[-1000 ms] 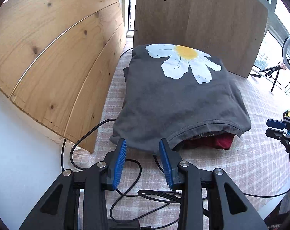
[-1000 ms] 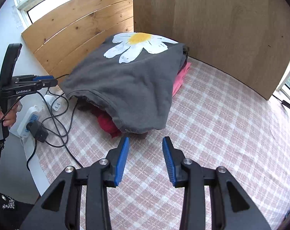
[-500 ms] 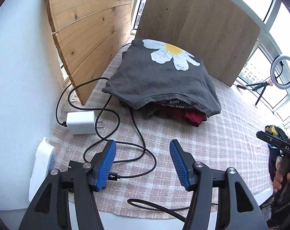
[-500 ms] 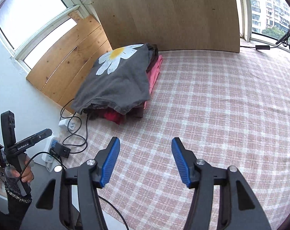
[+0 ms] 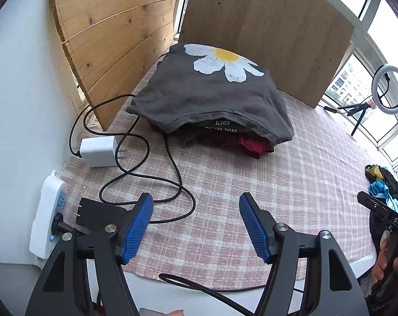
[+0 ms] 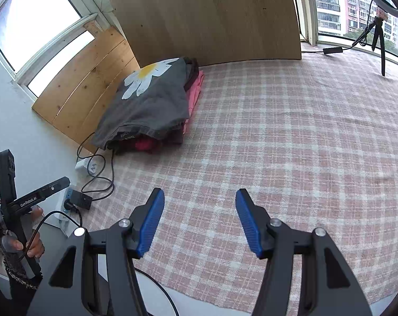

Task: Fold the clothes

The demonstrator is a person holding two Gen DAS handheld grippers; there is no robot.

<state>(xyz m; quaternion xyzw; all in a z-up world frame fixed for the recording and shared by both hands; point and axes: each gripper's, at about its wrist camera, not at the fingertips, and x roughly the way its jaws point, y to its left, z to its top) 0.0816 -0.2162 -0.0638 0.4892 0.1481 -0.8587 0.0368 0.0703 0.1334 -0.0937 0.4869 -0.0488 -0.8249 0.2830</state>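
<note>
Your left hand-held gripper (image 5: 196, 226) hangs over the near edge of the surface (image 5: 291, 184) with its blue pads spread wide and nothing between them. Your right hand-held gripper (image 6: 200, 221) is just as wide and just as empty, held above bare checked cloth.

The folded pile sits at the far left corner, against the wooden boards (image 5: 114, 42). A grey shirt with a daisy print (image 5: 212, 97) lies on top, draped over the rest; a dark red garment (image 5: 251, 144) shows at the pile's near edge, and in the right wrist view a pink garment (image 6: 195, 92) sticks out along its right side.

Between your left hand-held gripper and the pile the cloth is cluttered. A black cable (image 5: 146, 163) loops across it, and a white charger (image 5: 100, 151) lies just beside the pile's left corner. A black adapter (image 5: 98, 214) sits right by your left pad, and a white power strip (image 5: 47, 216) runs along the surface's left edge. A ring light on a tripod (image 5: 388, 89) stands by the windows, well apart.
</note>
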